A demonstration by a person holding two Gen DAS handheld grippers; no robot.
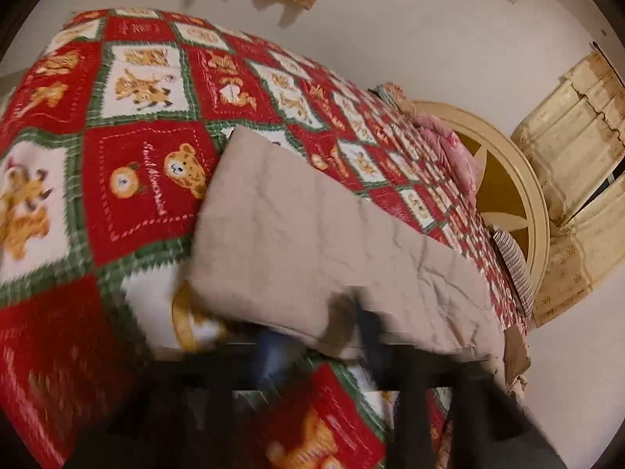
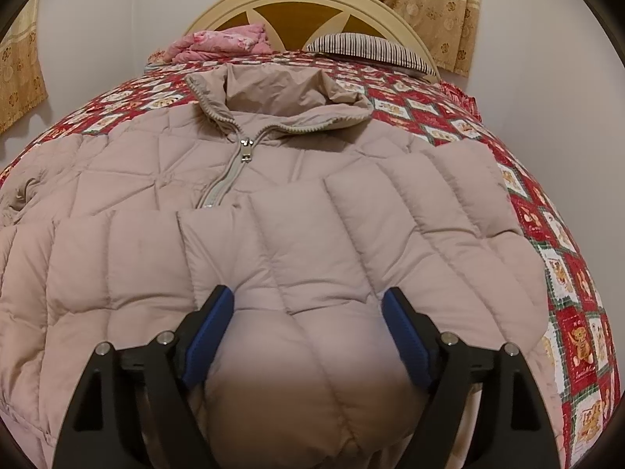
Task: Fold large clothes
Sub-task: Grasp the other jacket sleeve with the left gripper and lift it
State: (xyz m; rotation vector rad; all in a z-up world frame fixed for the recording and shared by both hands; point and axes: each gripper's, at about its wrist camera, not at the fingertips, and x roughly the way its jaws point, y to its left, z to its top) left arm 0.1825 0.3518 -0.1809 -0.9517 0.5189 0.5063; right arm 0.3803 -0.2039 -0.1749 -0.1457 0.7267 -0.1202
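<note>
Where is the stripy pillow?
In the right wrist view, the stripy pillow lies at the head of the bed, against the headboard, right of the pink bundle.

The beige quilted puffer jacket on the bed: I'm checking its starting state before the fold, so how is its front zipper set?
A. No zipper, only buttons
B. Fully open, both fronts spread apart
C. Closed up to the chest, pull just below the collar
C: in the right wrist view the metal zipper pull sits just under the collar of the beige quilted puffer jacket, its teeth joined below.
</note>
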